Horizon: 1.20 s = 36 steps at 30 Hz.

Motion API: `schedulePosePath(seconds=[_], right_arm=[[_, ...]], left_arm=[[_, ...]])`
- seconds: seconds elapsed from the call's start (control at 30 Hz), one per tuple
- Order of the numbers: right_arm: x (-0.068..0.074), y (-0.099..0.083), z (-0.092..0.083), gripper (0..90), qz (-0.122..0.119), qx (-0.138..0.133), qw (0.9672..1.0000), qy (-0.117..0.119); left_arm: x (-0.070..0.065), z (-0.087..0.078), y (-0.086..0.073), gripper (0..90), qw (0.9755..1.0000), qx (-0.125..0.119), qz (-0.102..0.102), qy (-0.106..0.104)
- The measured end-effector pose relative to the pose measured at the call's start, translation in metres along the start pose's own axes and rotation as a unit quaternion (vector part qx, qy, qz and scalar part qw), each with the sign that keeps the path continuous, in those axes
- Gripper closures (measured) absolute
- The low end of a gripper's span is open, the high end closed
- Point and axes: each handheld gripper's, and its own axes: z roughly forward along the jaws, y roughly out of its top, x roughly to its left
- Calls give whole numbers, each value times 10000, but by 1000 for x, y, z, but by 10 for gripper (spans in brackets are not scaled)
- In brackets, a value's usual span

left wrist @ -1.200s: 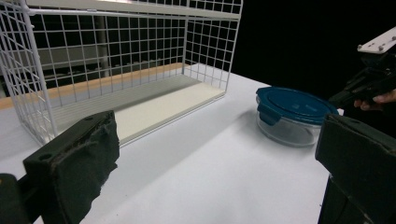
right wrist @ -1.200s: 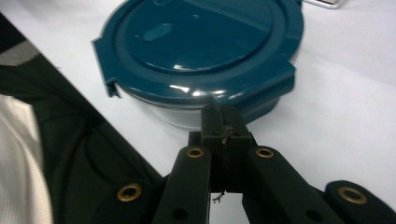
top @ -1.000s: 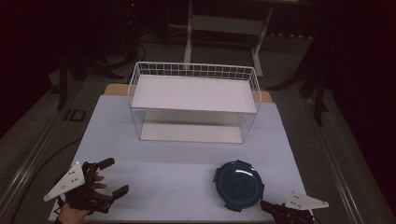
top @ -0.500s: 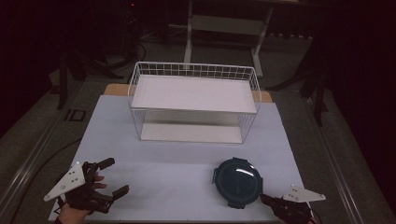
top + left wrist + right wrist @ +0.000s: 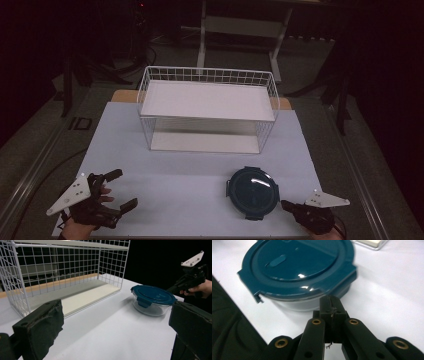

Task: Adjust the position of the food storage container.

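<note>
A round glass container with a dark teal lid [image 5: 252, 191] sits closed on the white tabletop [image 5: 190, 175], front right. My right gripper [image 5: 285, 204] is shut, empty, and points at the container's right side from a finger's width away. In the right gripper view the closed tips [image 5: 331, 305] sit just short of the container [image 5: 299, 267]; I cannot tell whether they touch it. My left gripper [image 5: 125, 188] rests at the front left, open wide with nothing between its pads [image 5: 40, 332]. From there the container [image 5: 152, 296] lies ahead on the right, the right gripper [image 5: 186, 282] behind it.
A white wire rack [image 5: 207, 107] with a solid upper shelf and a lower board stands at the back middle of the table; its open front faces me, and in the left gripper view the rack [image 5: 62, 270] looms close. The table's front edge [image 5: 200, 236] runs just behind both hands.
The right gripper has crept forward from the table's front edge toward the container, still shut. The left gripper and the container have stayed put.
</note>
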Motion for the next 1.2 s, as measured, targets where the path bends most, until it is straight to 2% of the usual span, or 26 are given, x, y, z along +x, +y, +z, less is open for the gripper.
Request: schedulePosePath(seconds=[0.13,0.33,0.47,0.8,0.97,1.2], right_arm=[[-10,5,1,900,83,-100,9999,-86],[-10,10,10,900,42,-44,10000,-28],[-9,13,11,900,-11,-109,9999,-86],[-5,19,22,900,128,-225,9995,174],[0,24,30,900,107,-213,9993,274],[9,35,45,900,-53,-186,9988,454]], left_arm=[[0,0,0,0,10000,-1,1,-8],[0,0,0,0,10000,5,-11,-11],[0,2,0,0,10000,15,-38,-36],[-1,4,-1,0,9999,62,-16,-88],[-1,5,-1,0,9999,77,-5,-91],[-1,5,-1,0,9999,72,-3,-91]])
